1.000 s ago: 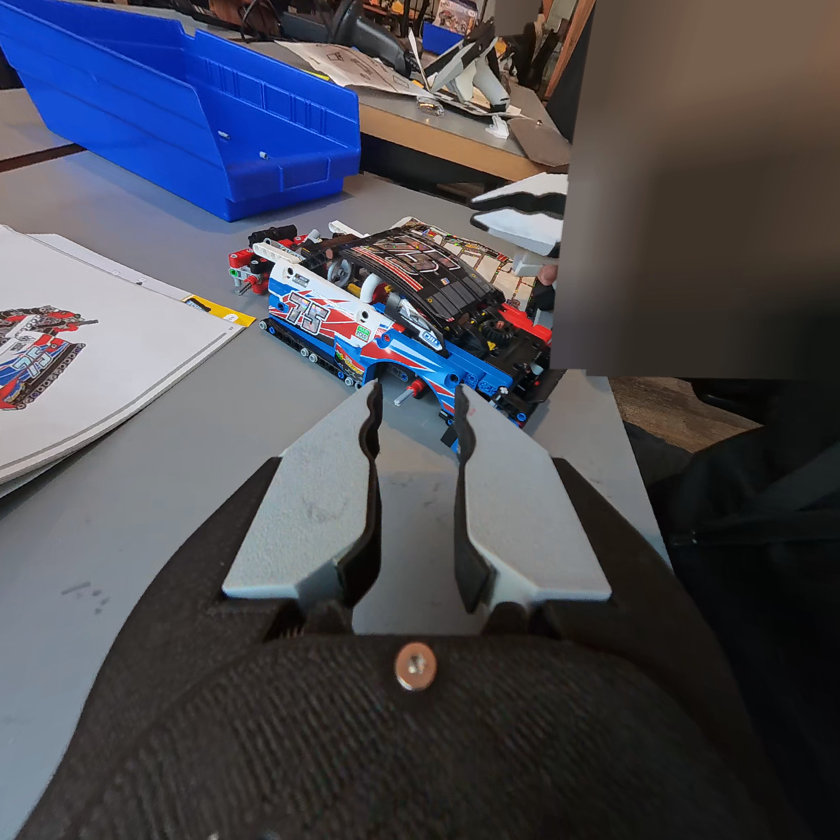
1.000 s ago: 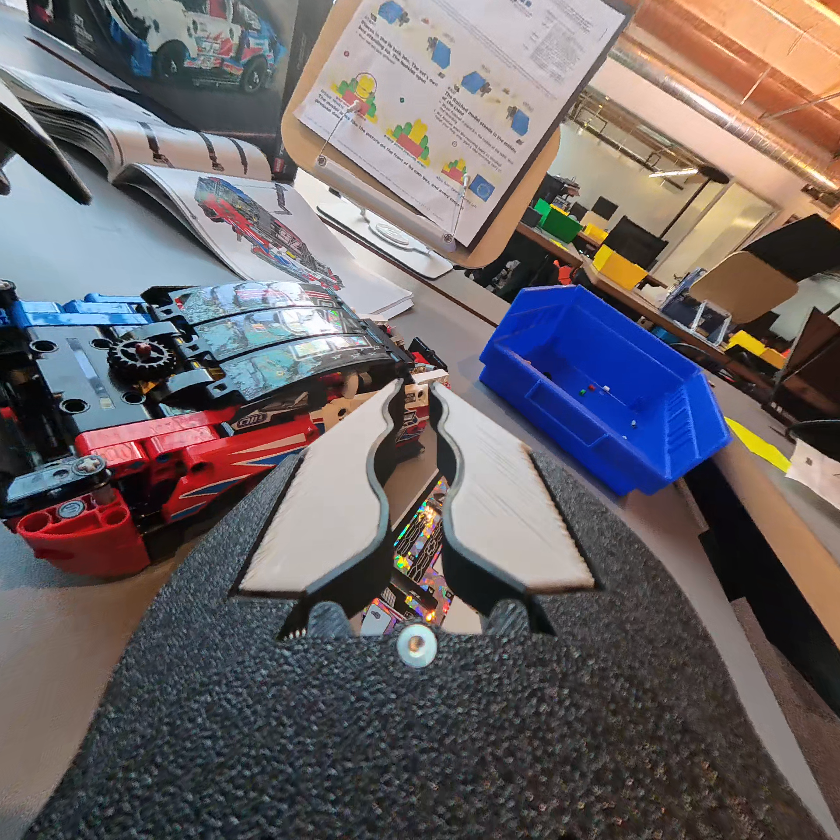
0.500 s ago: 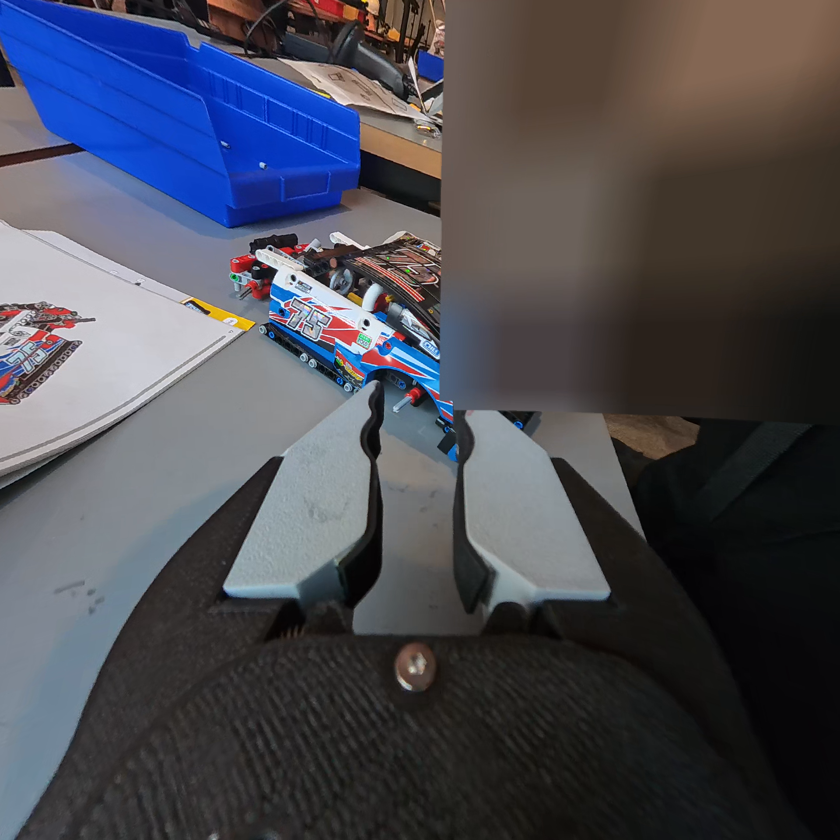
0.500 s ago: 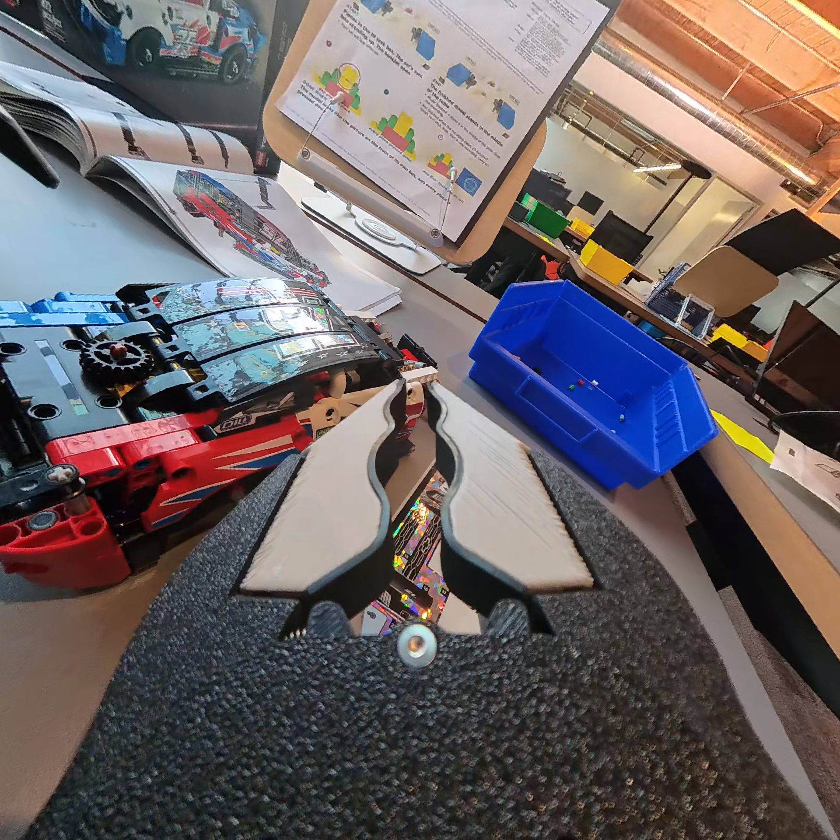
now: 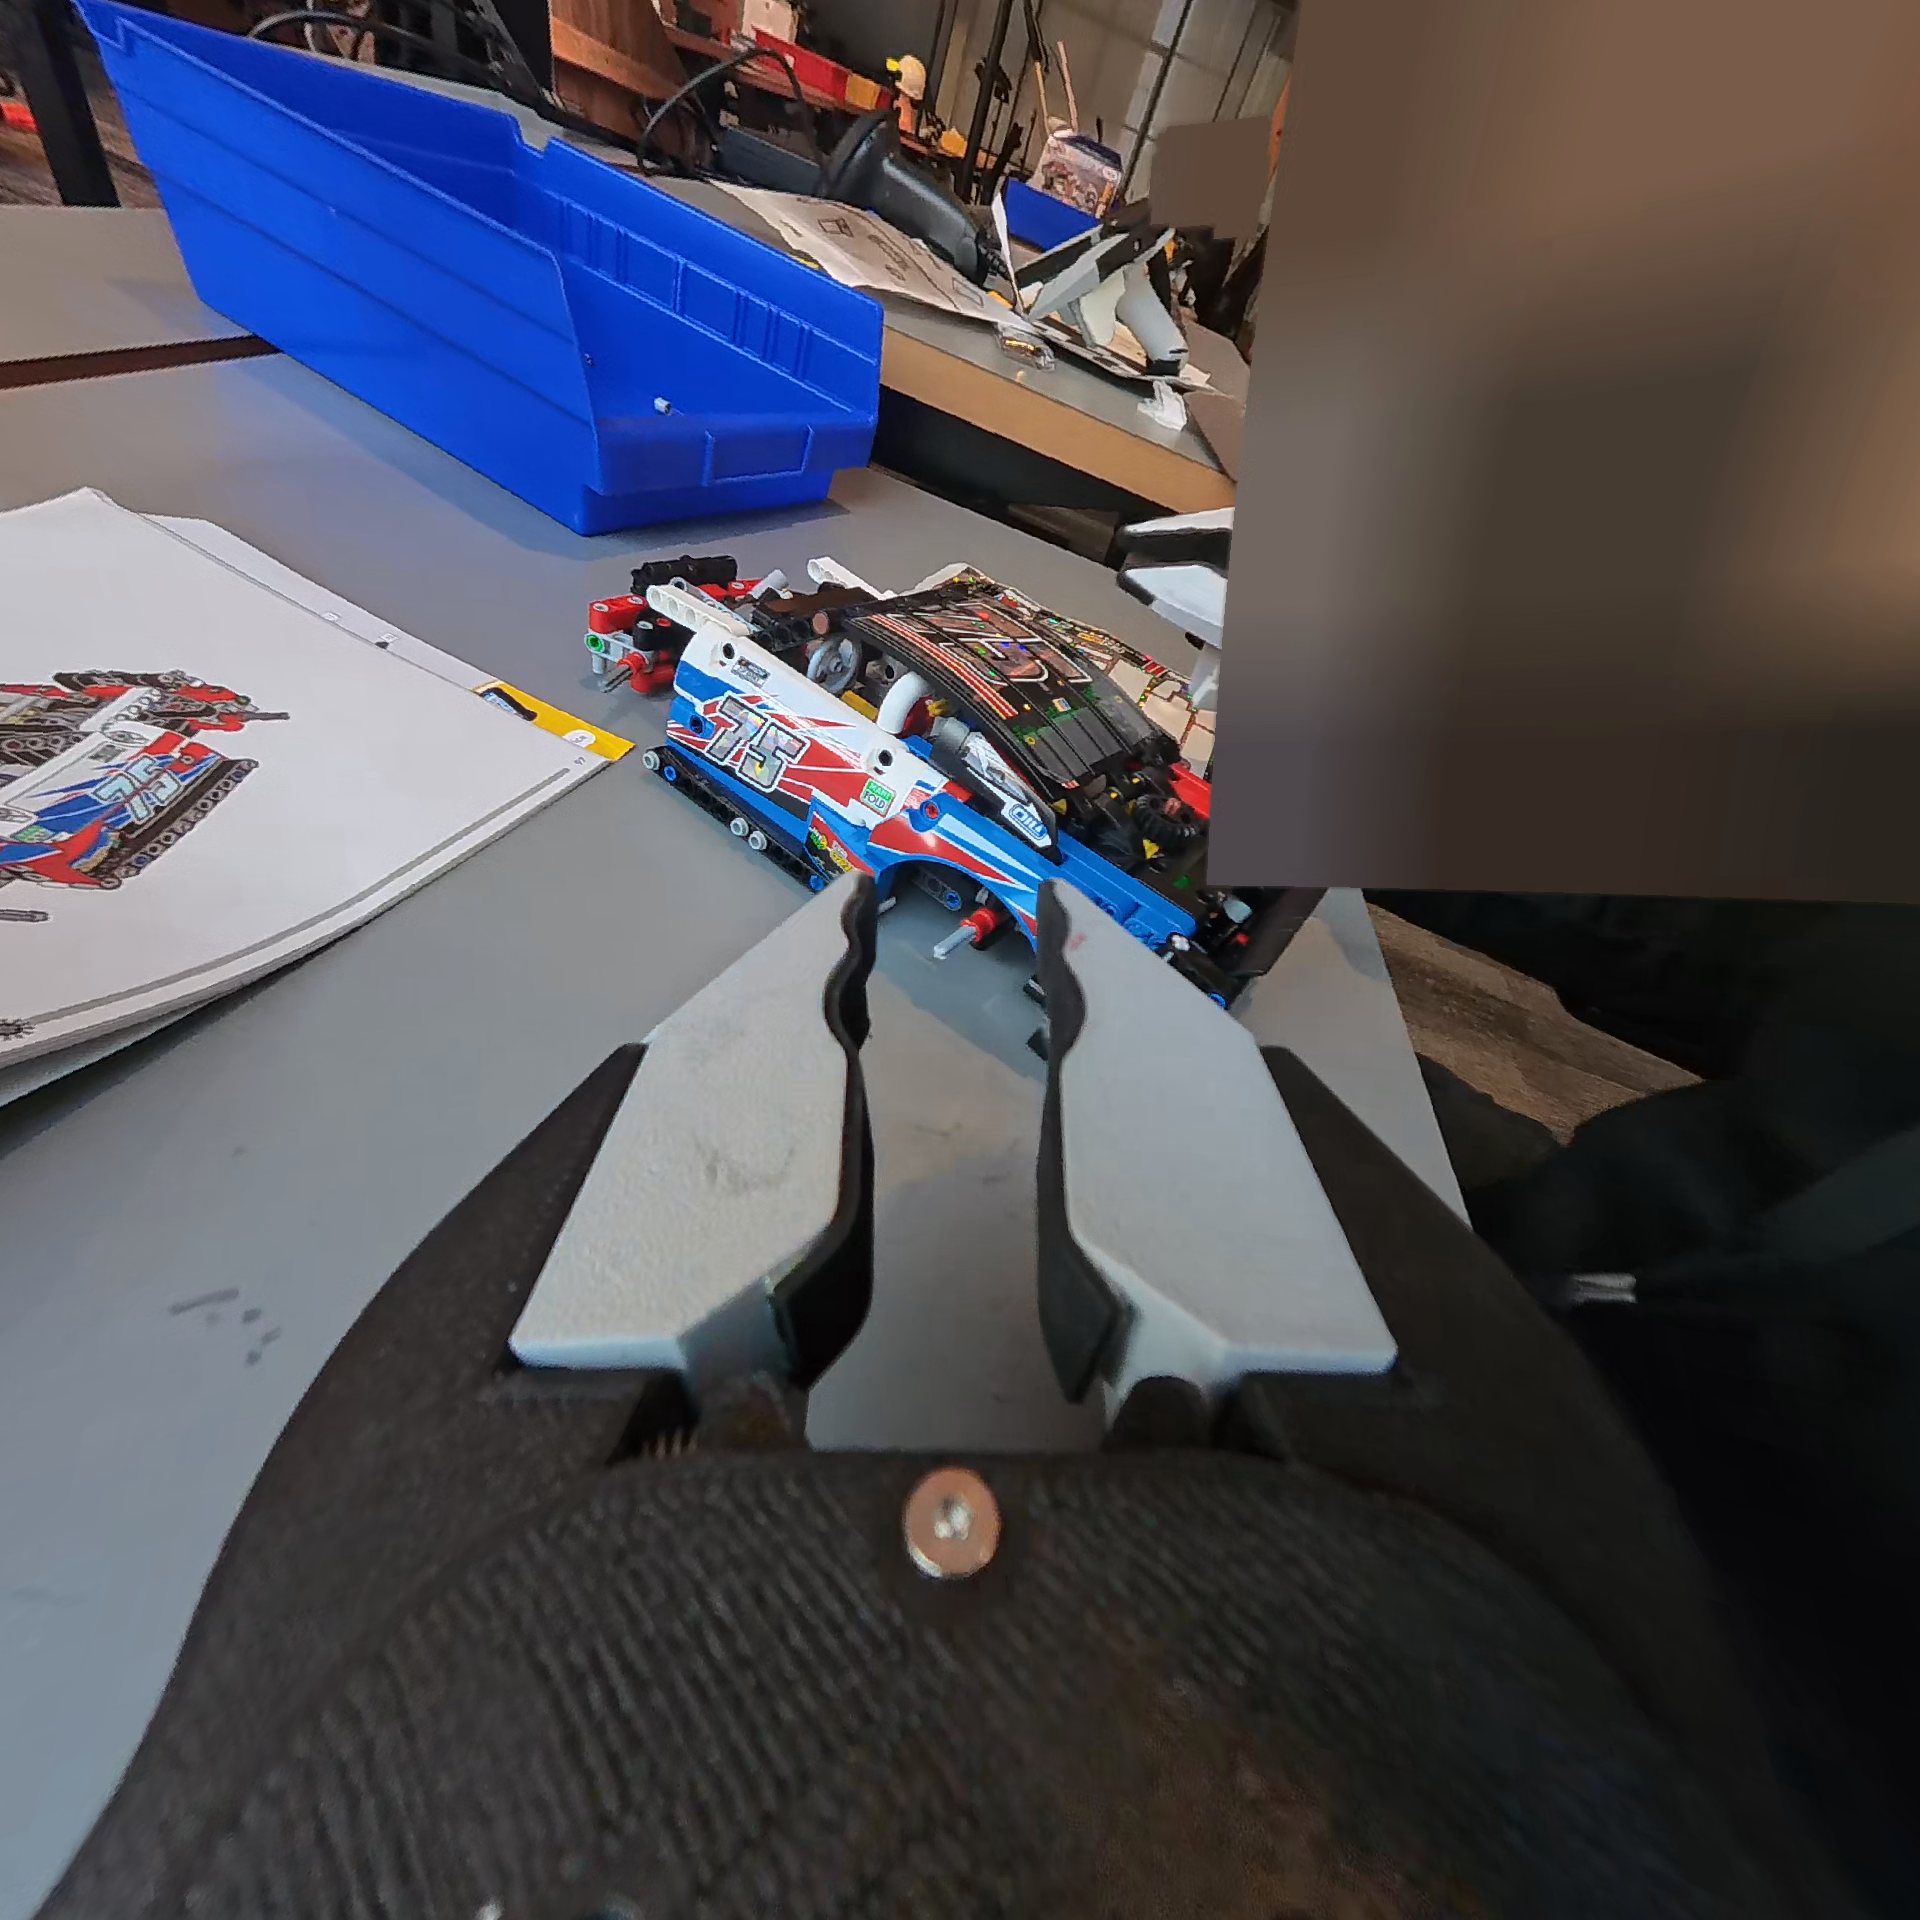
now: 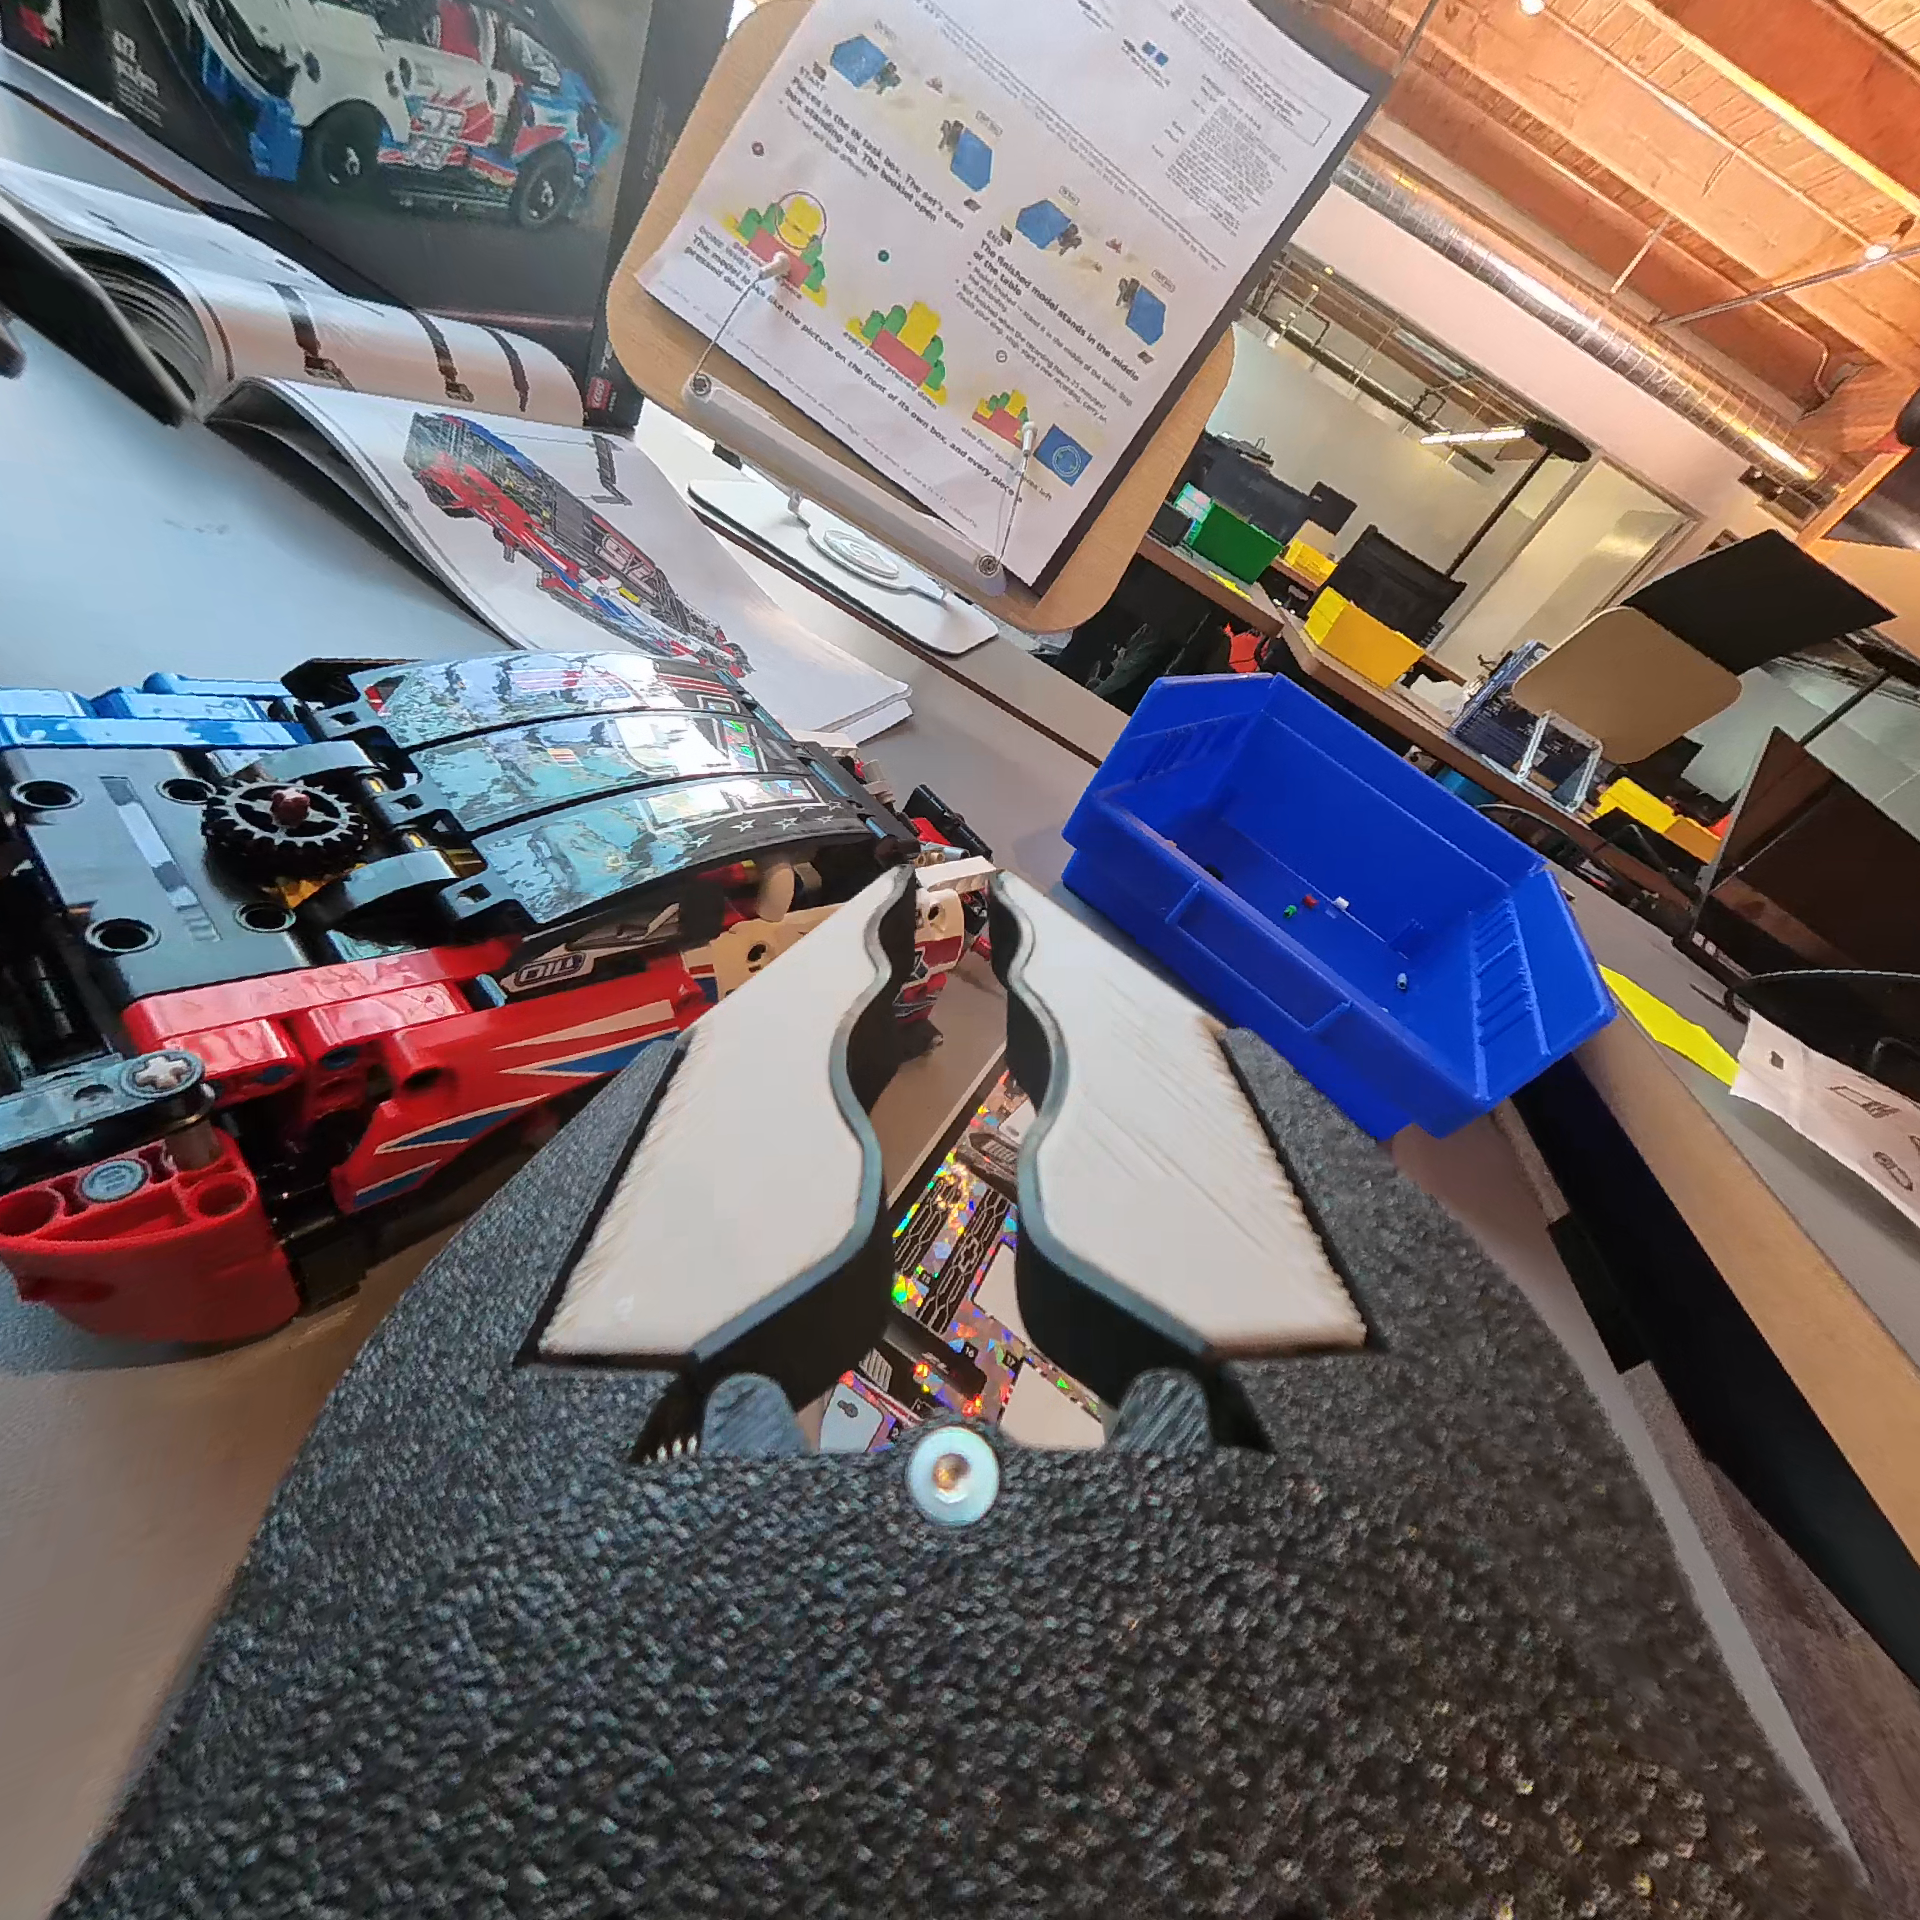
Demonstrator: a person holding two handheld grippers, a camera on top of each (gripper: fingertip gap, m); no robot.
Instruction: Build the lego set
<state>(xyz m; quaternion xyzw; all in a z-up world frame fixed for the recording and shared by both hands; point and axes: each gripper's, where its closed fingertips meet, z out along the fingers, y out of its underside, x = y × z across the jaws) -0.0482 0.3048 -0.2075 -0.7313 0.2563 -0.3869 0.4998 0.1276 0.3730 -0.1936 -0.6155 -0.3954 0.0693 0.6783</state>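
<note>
A partly built Lego race car (image 5: 914,748) in blue, white and red with a black roof lies on the grey table. In the right wrist view the car (image 6: 416,883) is left of my fingers. My left gripper (image 5: 951,914) is open and empty, with its tips just short of the car's blue side and front axle. My right gripper (image 6: 954,891) is open by a narrow gap and empty, near the car's white and red end. It hovers over a shiny sticker sheet (image 6: 956,1247). A white finger of the right gripper (image 5: 1174,582) shows beyond the car.
A blue bin (image 5: 499,281) stands behind the car; in the right wrist view the bin (image 6: 1330,914) holds a few tiny pieces. An open instruction booklet (image 5: 208,748) lies to the left. The set's box (image 6: 364,104) and a stand with a printed sheet (image 6: 987,260) are at the back. One gripper's finger ends stand about 20 cm off the other's.
Both grippers keep the same opening and hold nothing. The right wrist view has turned slightly to the right, so the bin sits further left. The car has not moved.
</note>
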